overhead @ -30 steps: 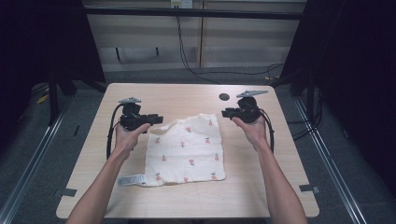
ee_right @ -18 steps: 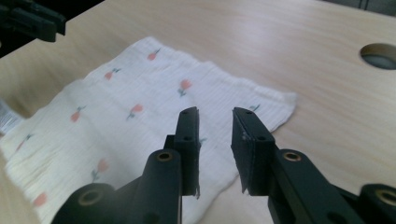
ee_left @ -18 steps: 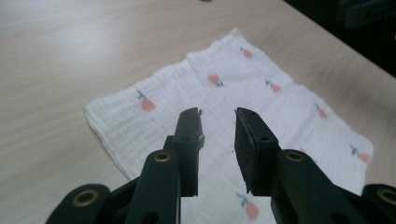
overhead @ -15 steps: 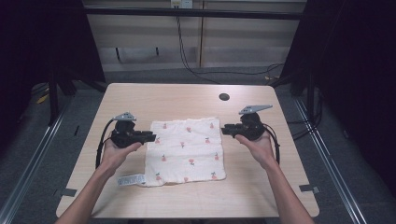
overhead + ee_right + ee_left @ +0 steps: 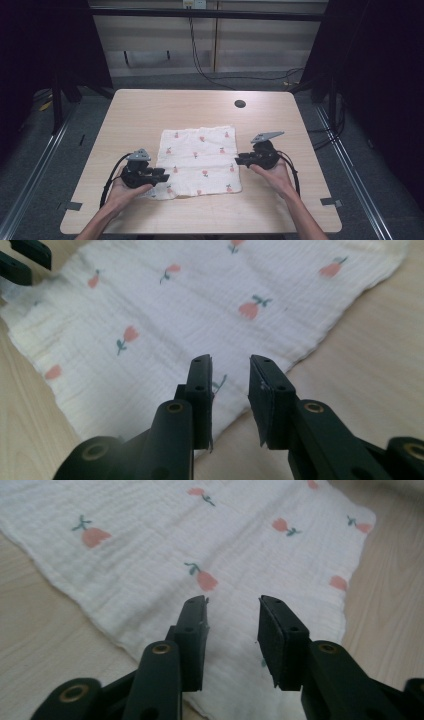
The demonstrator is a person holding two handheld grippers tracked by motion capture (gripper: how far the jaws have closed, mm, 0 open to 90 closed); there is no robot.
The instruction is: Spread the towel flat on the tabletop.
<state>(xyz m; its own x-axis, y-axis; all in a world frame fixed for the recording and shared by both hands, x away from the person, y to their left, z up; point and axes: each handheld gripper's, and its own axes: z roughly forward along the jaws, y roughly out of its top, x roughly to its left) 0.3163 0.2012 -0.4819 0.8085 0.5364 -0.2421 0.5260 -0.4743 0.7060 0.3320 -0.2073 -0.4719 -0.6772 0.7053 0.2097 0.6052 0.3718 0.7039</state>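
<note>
A white cloth [image 5: 200,157] printed with small pink flowers lies flat in the middle of the table [image 5: 200,110]. My left gripper [image 5: 162,176] is low at the cloth's near left corner, pointing right. In the left gripper view the cloth [image 5: 150,540] spreads under the left gripper [image 5: 232,605], whose jaws have just been opening and pinch nothing. My right gripper [image 5: 240,161] sits at the cloth's right edge near the front corner, pointing left. The right gripper [image 5: 230,362] has its jaws apart over the hem of the cloth [image 5: 190,310].
A dark round hole [image 5: 240,104] is set in the tabletop behind the cloth. Bare wood surrounds the cloth on all sides. Metal rails run along the floor left and right of the table, and cables hang at the back wall.
Both hands have come down and toward the near side of the table, from the cloth's far corners to its near corners. The cloth lies flat where it was.
</note>
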